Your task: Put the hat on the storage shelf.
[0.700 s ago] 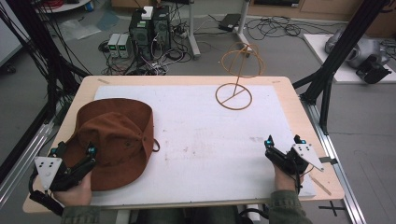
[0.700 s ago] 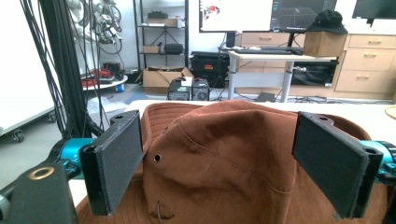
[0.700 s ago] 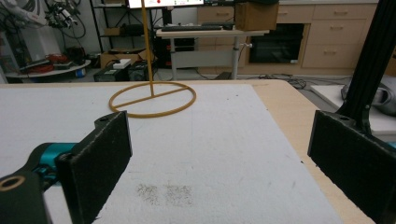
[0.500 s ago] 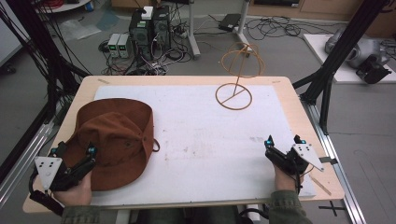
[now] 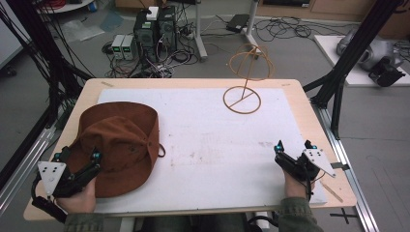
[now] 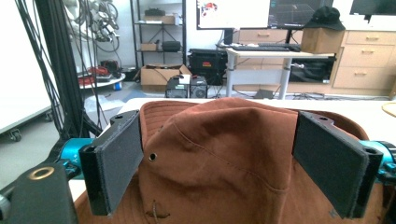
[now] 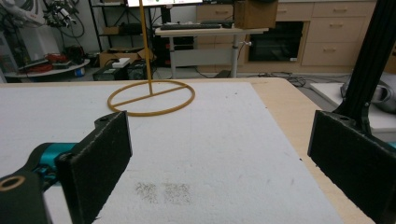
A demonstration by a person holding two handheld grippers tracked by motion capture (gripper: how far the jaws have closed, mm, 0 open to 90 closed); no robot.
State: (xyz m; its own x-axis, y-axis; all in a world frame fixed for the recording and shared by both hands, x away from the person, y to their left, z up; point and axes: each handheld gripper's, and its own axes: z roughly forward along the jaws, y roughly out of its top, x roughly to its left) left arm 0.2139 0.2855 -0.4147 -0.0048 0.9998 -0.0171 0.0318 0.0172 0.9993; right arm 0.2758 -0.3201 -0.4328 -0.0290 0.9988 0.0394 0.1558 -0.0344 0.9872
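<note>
Brown hat (image 6: 219, 158) sits between the left gripper's (image 5: 77, 157) wide fingers; right gripper (image 5: 293, 146) fingers gape over foam.

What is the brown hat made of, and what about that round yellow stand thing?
The brown hat looks like soft, matte cotton cloth: it creases, has stitched seams and a small metal eyelet. The round stand looks like thin rattan or bamboo bent into hoops, tan and smooth, though painted wire is possible.
</note>
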